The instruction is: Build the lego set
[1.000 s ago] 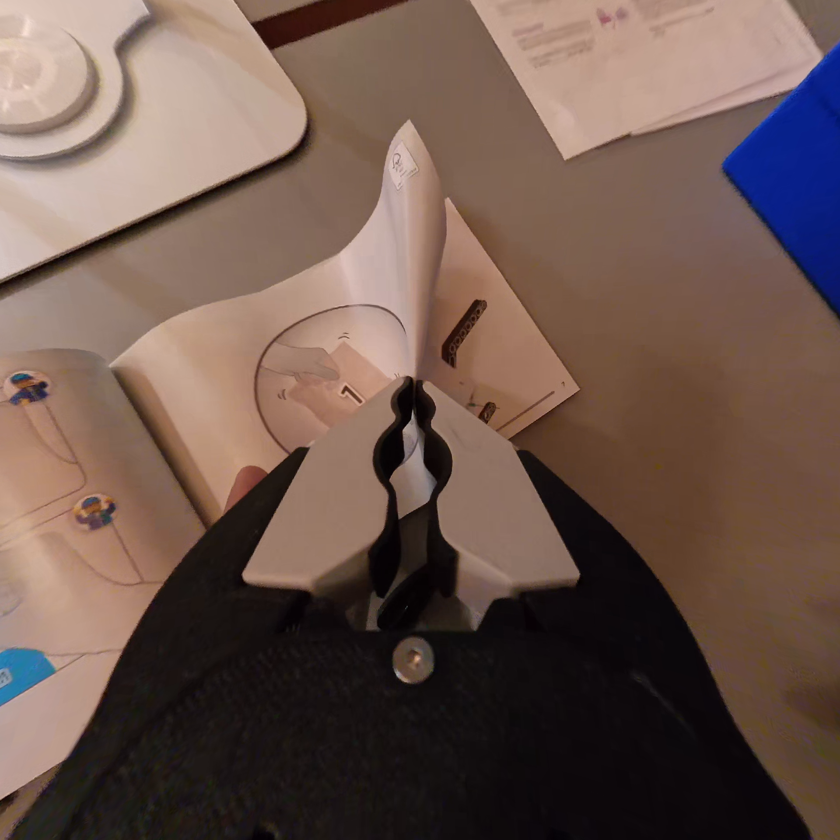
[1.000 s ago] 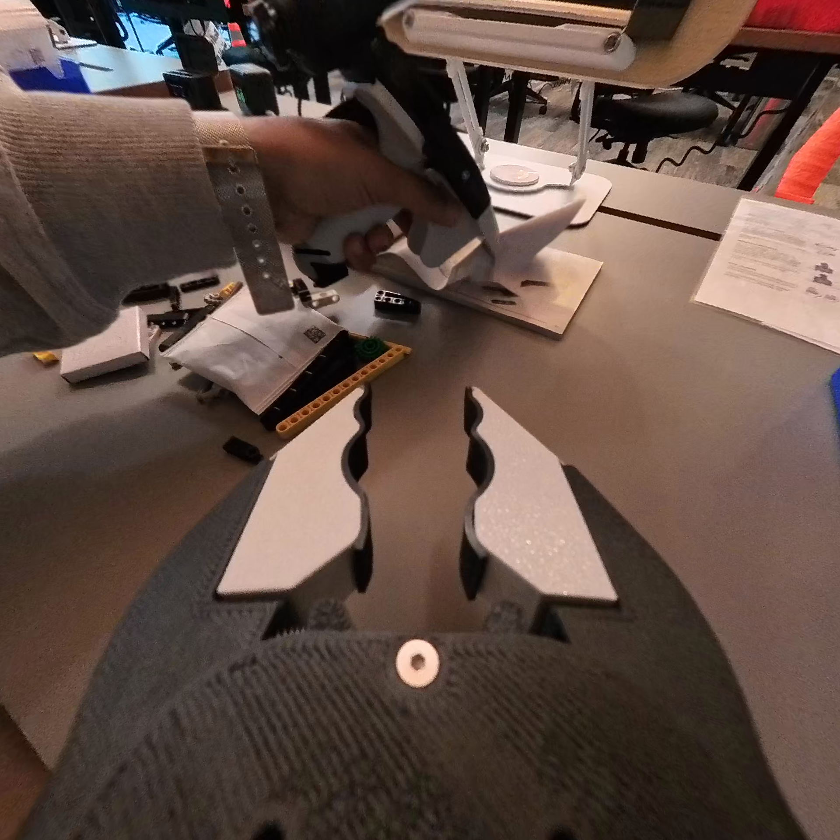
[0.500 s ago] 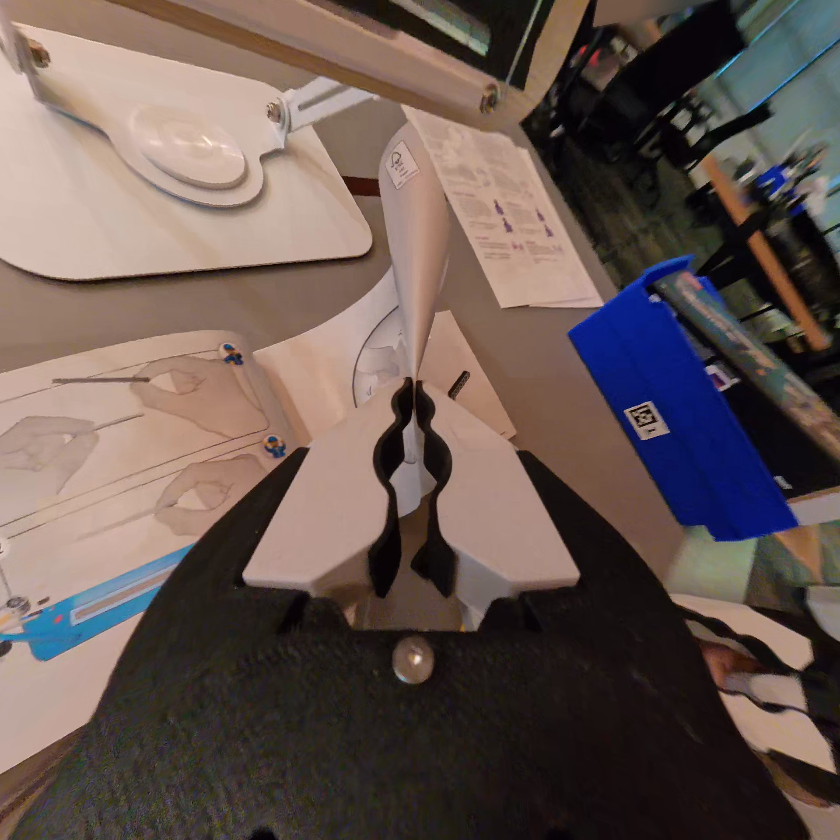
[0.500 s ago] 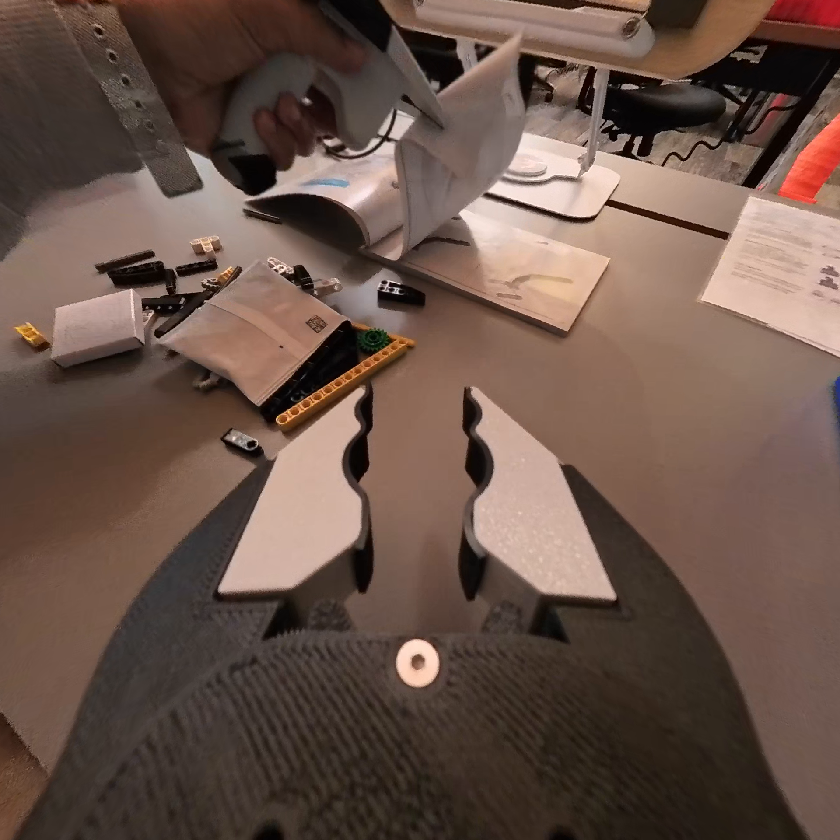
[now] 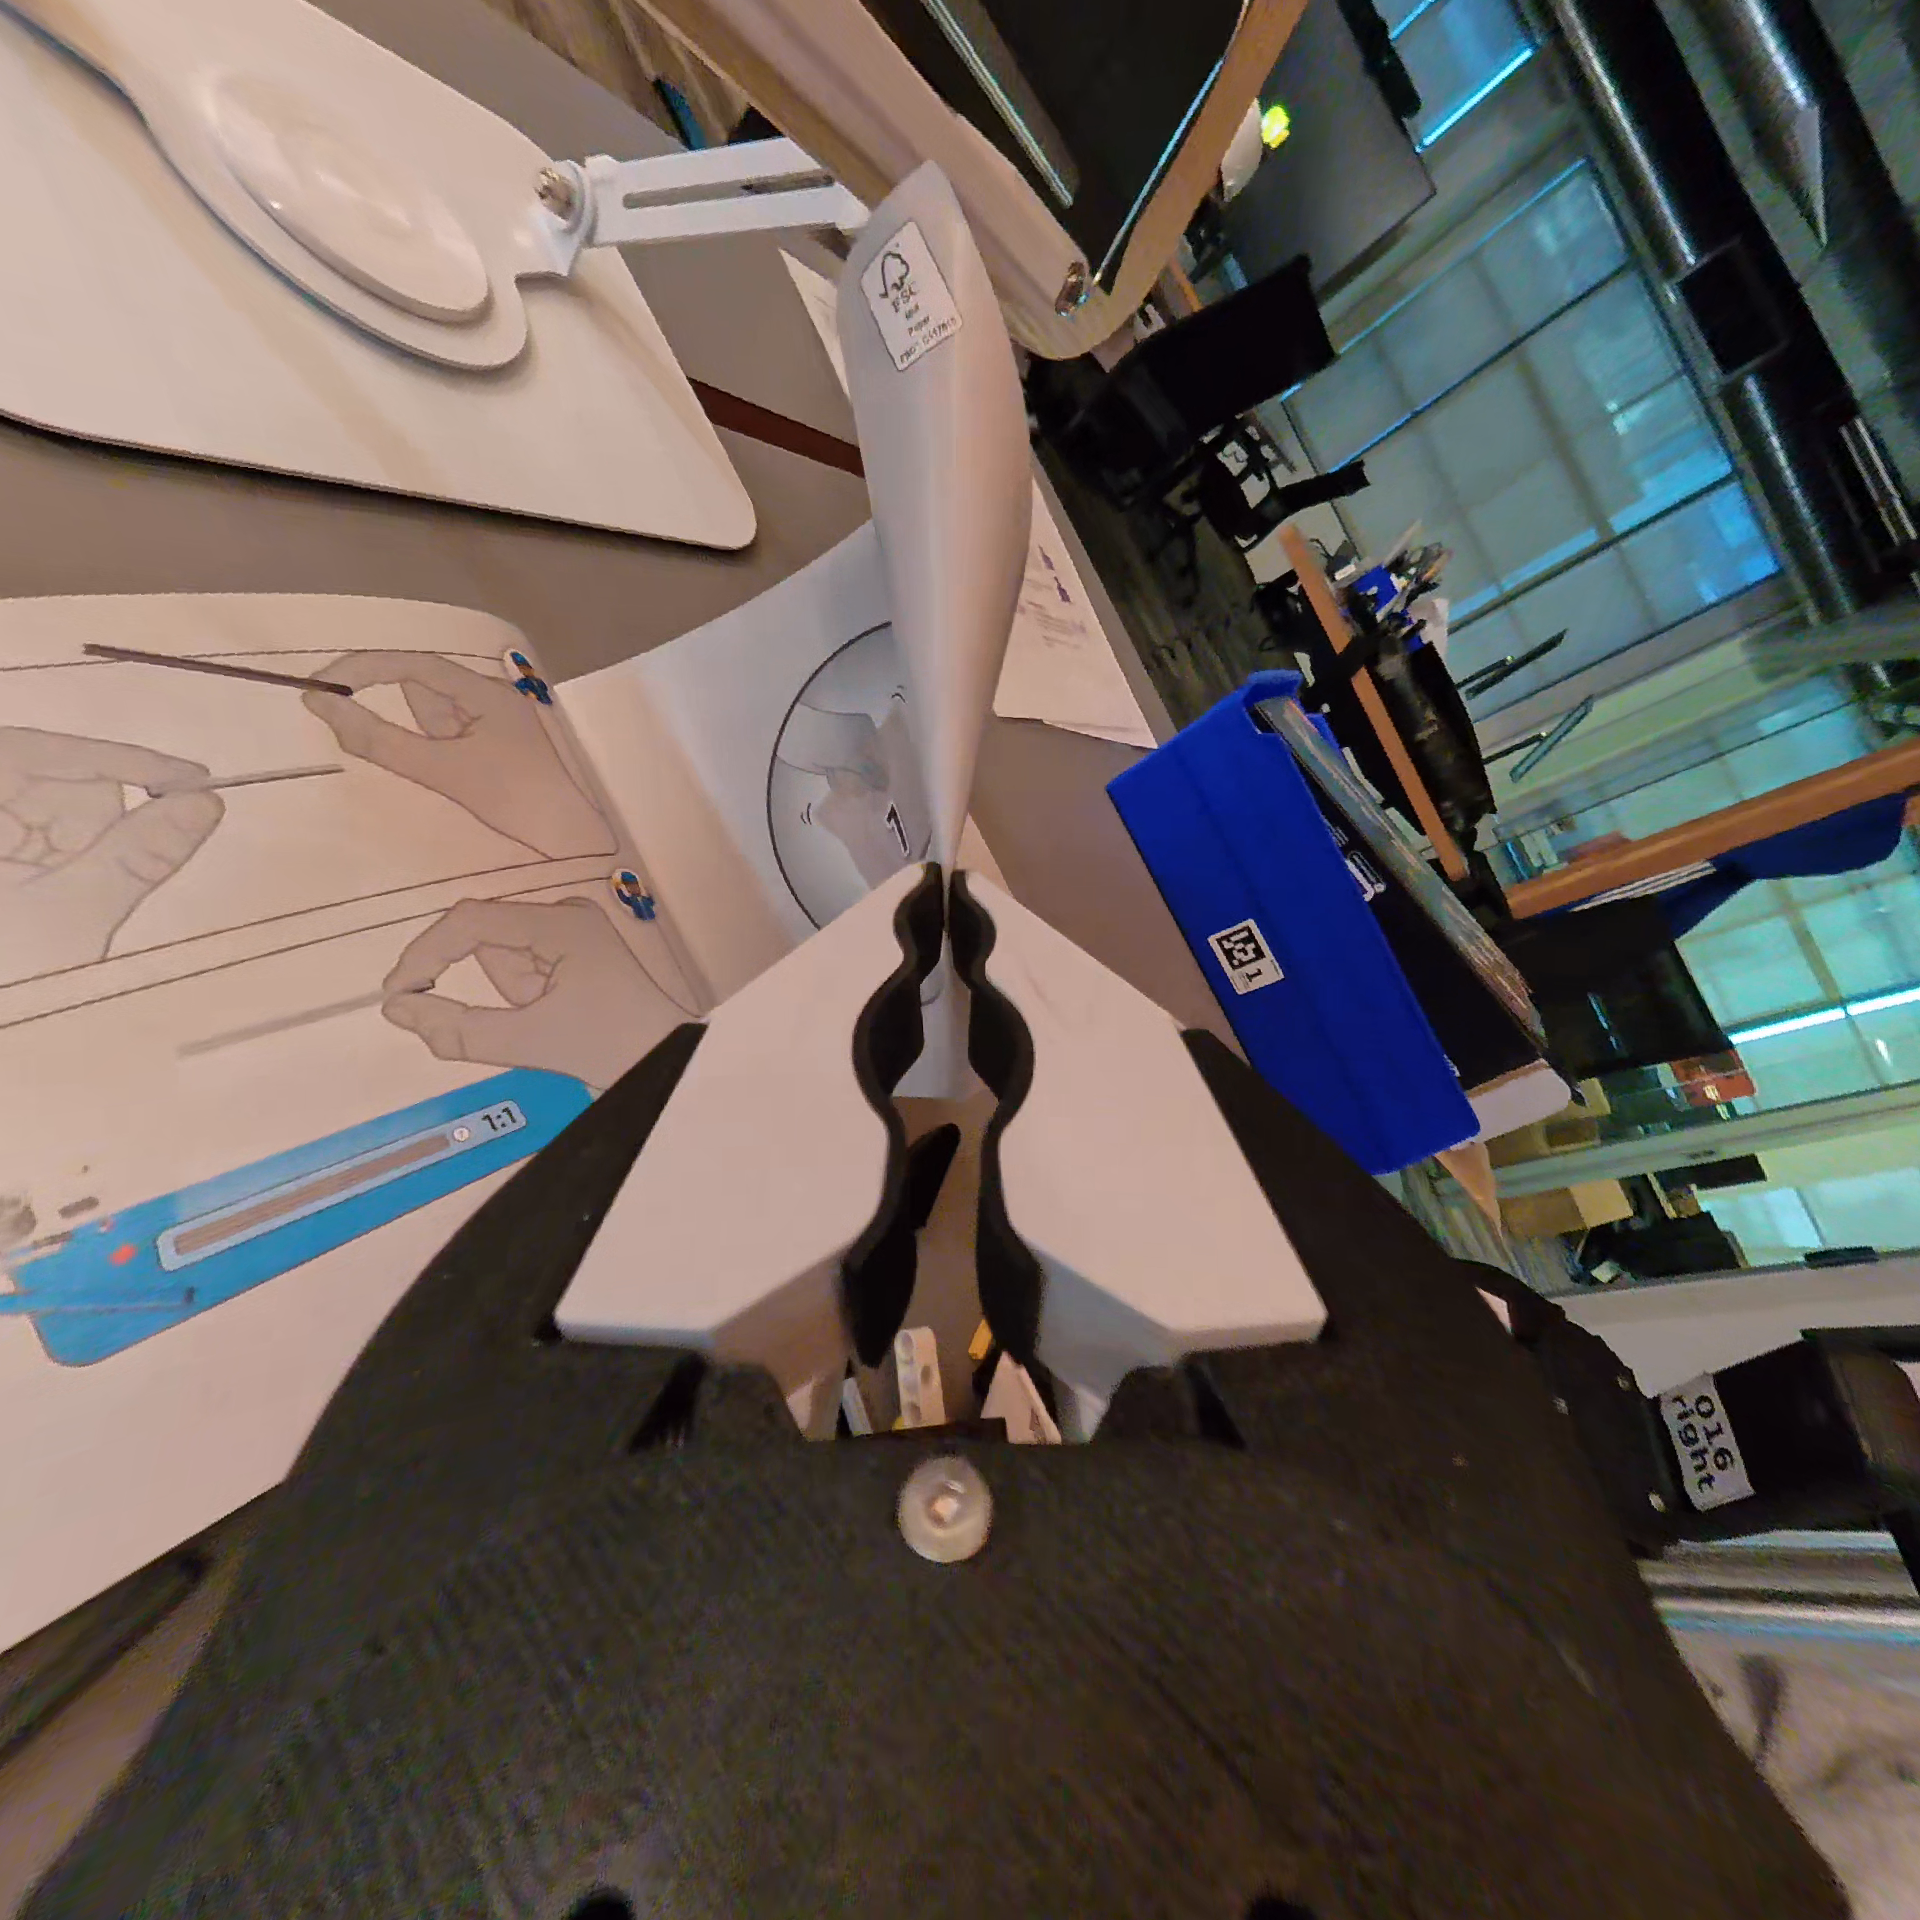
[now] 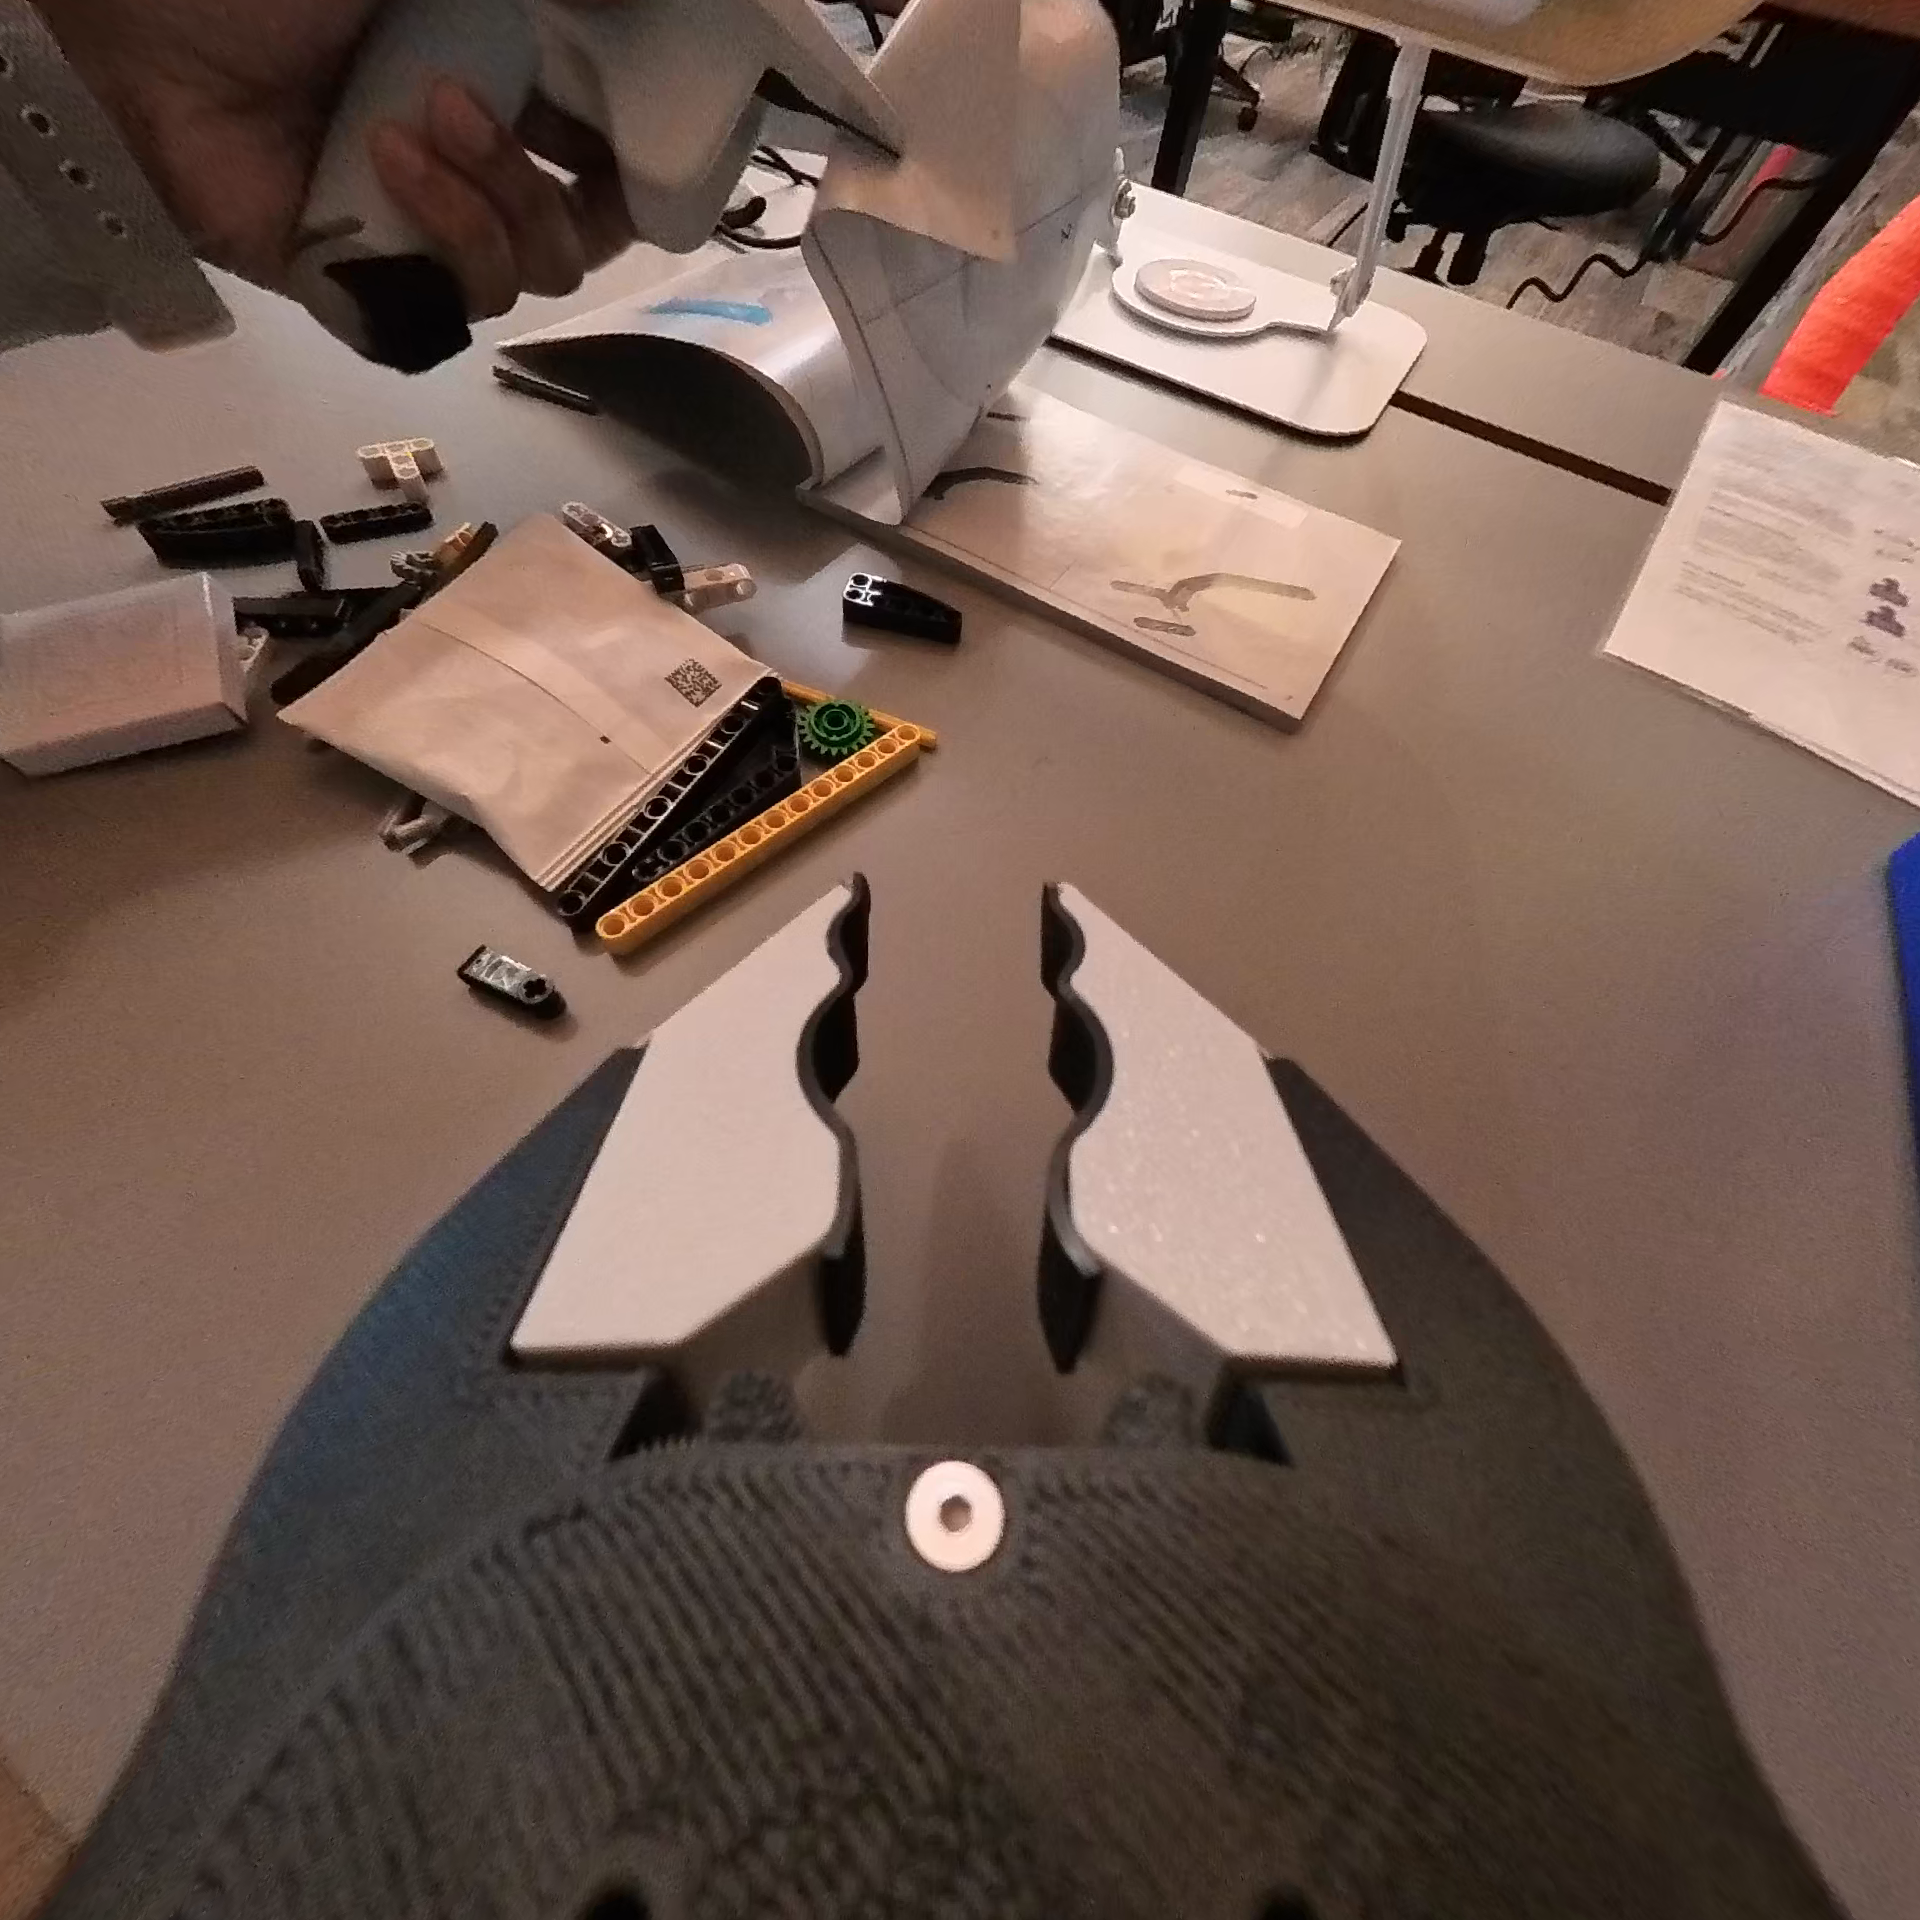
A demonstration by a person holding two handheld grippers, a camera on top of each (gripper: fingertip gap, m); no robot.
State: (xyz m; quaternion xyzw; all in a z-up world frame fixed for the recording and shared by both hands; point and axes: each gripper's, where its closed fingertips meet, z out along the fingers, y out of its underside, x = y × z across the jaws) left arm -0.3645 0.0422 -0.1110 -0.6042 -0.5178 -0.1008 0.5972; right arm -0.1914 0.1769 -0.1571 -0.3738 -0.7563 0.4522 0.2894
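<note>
My left gripper (image 5: 943,883) is shut on a white page (image 5: 935,540) of the open instruction booklet (image 5: 312,935) and holds it lifted and curled above the booklet. In the right wrist view the left gripper (image 6: 883,135) and a person's hand show at top left, with the raised page (image 6: 966,260) over the booklet (image 6: 1143,582). My right gripper (image 6: 951,904) is open and empty, low over the grey table. Left of it lie a paper parts bag (image 6: 520,696), a yellow beam (image 6: 769,831), black beams (image 6: 686,800), a green gear (image 6: 831,727) and several small black and white pieces.
A white stand base (image 6: 1247,343) sits behind the booklet. A printed sheet (image 6: 1787,592) lies at the right, and a blue box (image 5: 1278,935) stands at the table's right edge. A small white box (image 6: 114,665) lies at far left. A lone black piece (image 6: 899,608) lies by the booklet. The left gripper's tips are roughly 25 cm from the right gripper's. The left gripper is farther from the green gear (image 6: 831,727), some 15 cm, than the right, some 9 cm.
My left gripper has lifted the pinched page up and swung it leftward over the booklet, tilting its view up to the room. The right gripper has stayed in place, open.
</note>
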